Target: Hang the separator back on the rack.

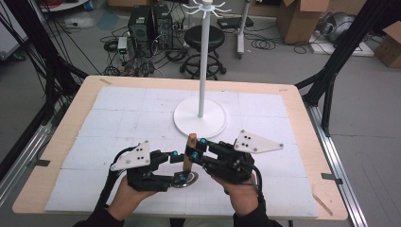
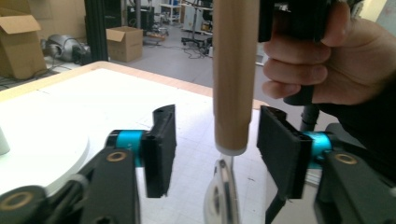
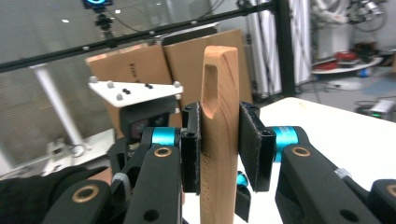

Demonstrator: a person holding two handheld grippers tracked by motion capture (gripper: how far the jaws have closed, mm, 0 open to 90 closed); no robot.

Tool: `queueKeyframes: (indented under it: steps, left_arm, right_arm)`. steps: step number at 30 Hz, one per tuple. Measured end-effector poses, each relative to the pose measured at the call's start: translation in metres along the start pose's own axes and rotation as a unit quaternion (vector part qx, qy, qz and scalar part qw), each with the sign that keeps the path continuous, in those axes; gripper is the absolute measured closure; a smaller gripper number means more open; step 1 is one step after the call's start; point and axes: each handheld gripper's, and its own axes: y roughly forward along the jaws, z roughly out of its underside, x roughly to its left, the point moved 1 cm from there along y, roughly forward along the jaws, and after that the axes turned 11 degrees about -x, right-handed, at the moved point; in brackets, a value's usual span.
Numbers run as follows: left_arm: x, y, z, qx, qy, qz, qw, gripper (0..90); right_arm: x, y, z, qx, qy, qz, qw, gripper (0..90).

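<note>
A utensil with a light wooden handle [image 1: 190, 150] stands upright near the table's front middle, its round metal end [image 1: 185, 180] down by the white mat. My right gripper [image 1: 196, 148] is shut on the handle; in the right gripper view the pads [image 3: 251, 140] press both sides of the handle [image 3: 219, 93]. My left gripper [image 1: 178, 165] comes in from the left, lower down. In the left gripper view its jaws [image 2: 218, 128] stand apart, open, with the handle's lower part [image 2: 235, 70] between them and a gap on each side. The metal disc [image 2: 222, 196] hangs just under the handle.
A white stand [image 1: 200, 118] with a round base, a tall pole and hooks at its top [image 1: 206, 7] stands behind the grippers at mid-table. A white gridded mat covers the wooden table [image 1: 307, 142]. Boxes, a stool and cables lie on the floor beyond.
</note>
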Motion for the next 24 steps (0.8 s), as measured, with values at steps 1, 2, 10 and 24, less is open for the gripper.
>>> queueKeyframes:
  steps: [1,2,10,24]
  left_arm:
    - [0.0,0.001,-0.001,0.003,0.002,0.0,1.0,52.1]
    - [-0.001,0.002,-0.001,0.005,0.003,-0.002,1.0,52.9]
    - [-0.002,0.006,0.0,0.021,0.004,0.0,0.9998,70.9]
    - [0.001,-0.002,-0.004,0.008,-0.033,0.101,0.9944,72.8]
  right_arm:
    - [0.0,0.0,0.0,-0.001,-0.002,0.004,1.0,71.6]
    - [0.001,0.001,0.001,0.001,-0.003,0.01,0.9999,71.6]
    - [0.004,0.003,0.005,0.009,-0.006,0.023,0.9997,71.6]
    - [-0.01,0.0,0.006,0.013,0.004,-0.118,0.993,40.2]
